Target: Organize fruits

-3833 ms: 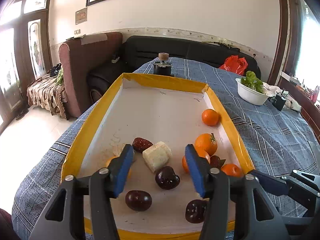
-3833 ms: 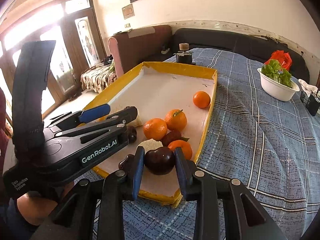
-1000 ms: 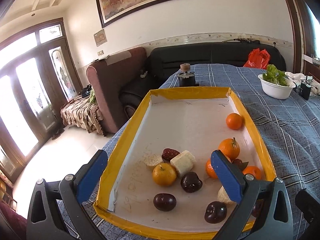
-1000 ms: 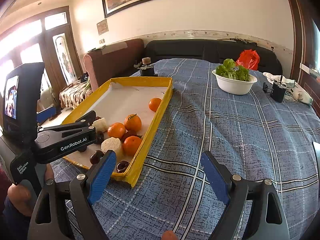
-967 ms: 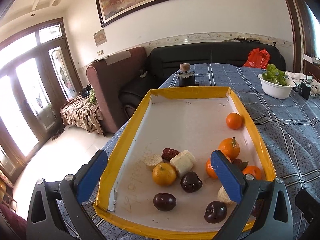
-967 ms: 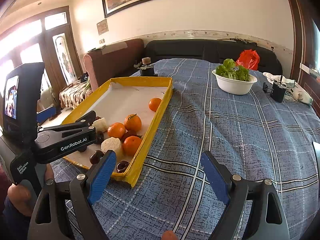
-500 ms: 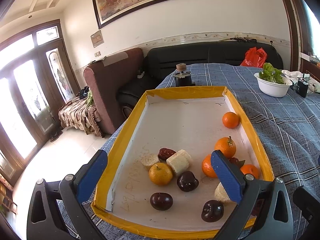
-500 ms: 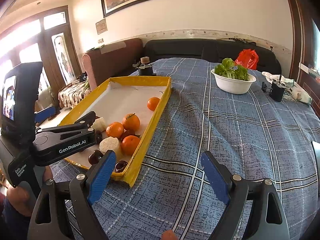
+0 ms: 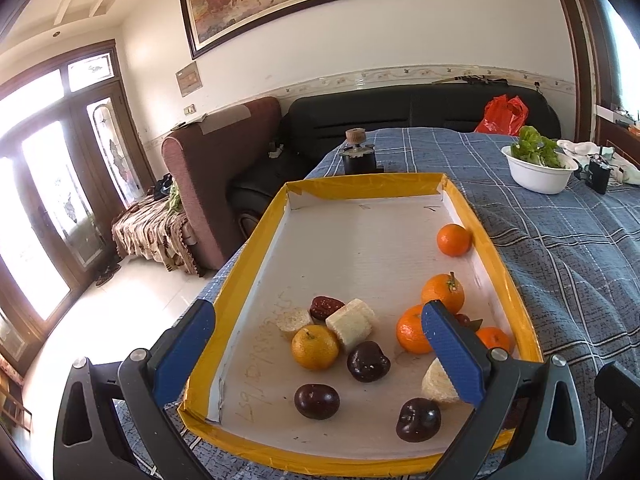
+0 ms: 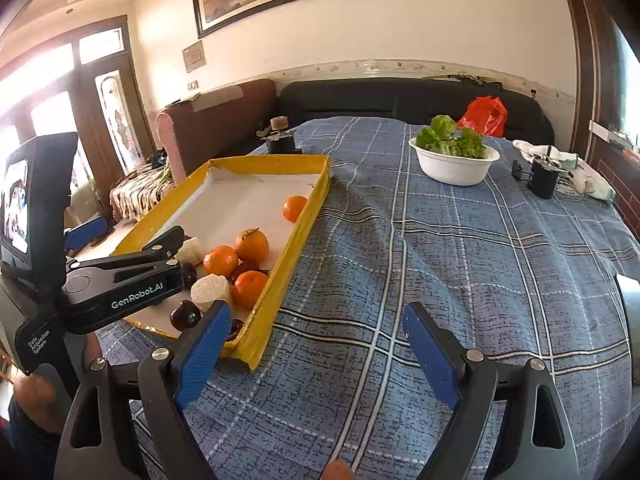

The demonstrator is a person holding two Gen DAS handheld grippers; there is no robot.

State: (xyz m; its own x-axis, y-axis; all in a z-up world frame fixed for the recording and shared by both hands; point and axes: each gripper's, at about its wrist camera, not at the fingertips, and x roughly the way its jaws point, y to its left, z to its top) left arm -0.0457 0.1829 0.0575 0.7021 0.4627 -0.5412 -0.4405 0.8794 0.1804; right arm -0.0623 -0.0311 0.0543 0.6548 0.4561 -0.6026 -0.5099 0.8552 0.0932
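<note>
Your left gripper (image 9: 320, 352): spread wide, empty, low in frame over the yellow-rimmed tray (image 9: 496, 256). Tray holds tangerines (image 9: 453, 240), dark plums (image 9: 317, 401) (lower centre), pale chunks (image 9: 351, 325). Your right gripper (image 10: 316, 354): spread, empty, above the blue plaid table (image 10: 460, 264).

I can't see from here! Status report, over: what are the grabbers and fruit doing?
Left gripper open, empty, above tray. Right gripper open over tablecloth. Fruit mixed: oranges, dark fruits. Nothing blocking.
</note>
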